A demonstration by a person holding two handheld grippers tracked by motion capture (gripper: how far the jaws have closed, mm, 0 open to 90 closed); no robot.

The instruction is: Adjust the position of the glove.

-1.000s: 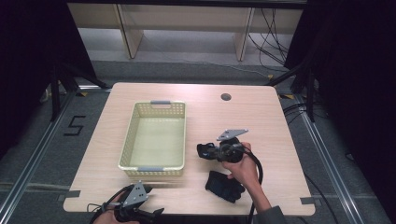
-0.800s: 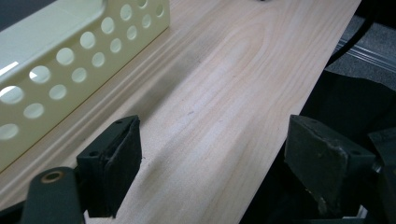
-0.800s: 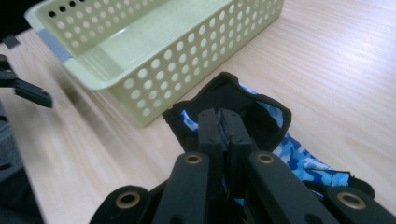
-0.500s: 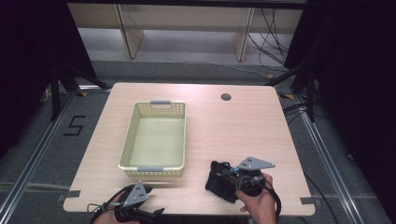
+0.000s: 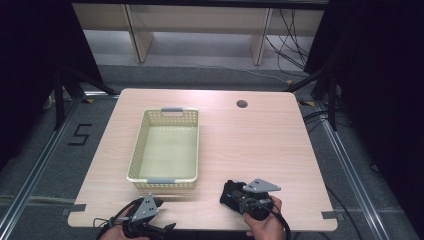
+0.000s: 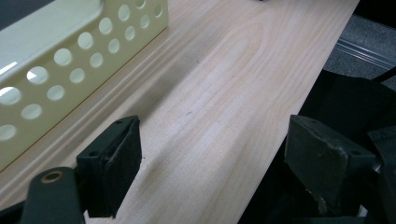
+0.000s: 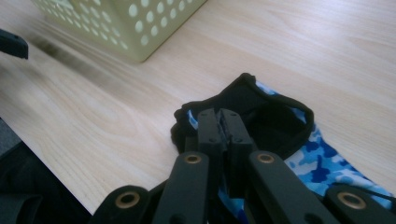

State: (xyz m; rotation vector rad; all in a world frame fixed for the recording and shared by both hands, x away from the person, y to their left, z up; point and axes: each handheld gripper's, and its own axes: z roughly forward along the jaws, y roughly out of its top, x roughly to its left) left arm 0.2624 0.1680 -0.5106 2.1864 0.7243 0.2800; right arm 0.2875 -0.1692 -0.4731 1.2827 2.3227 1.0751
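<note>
1. Right tongs point(image 7: 223, 122) are pressed together, pinching the cloth point(image 7: 299, 140), a black piece w/ blue camo lining, at its near edge. Cloth lies on the counter point(image 5: 250, 145) near the front edge, just right of the basket point(image 5: 165, 150); also seen in the high view point(image 5: 231, 192).
2. Left tongs point(image 6: 205, 154) are spread, nothing between them, low over the front-left counter, basket wall just beside.
3. Step in hand, as I judge it: lift the cloth and carry it to the basket. To do it well: keep the pinch firm, raise enough that the hanging part clears the rim, then move left and forward and let go over the middle, not the wall.
4. Grip looks thin, on the hem only, so cloth may slip; go slow.
5. Left tongs should stay put or back off so the path is free.
6. Hard to make out: what garment it is; it's bunched. How many layers are pinched is hidden by the jaws. In the high view the hand point(image 5: 265, 227) and plate cover part of the cloth. Basket looks empty.
</note>
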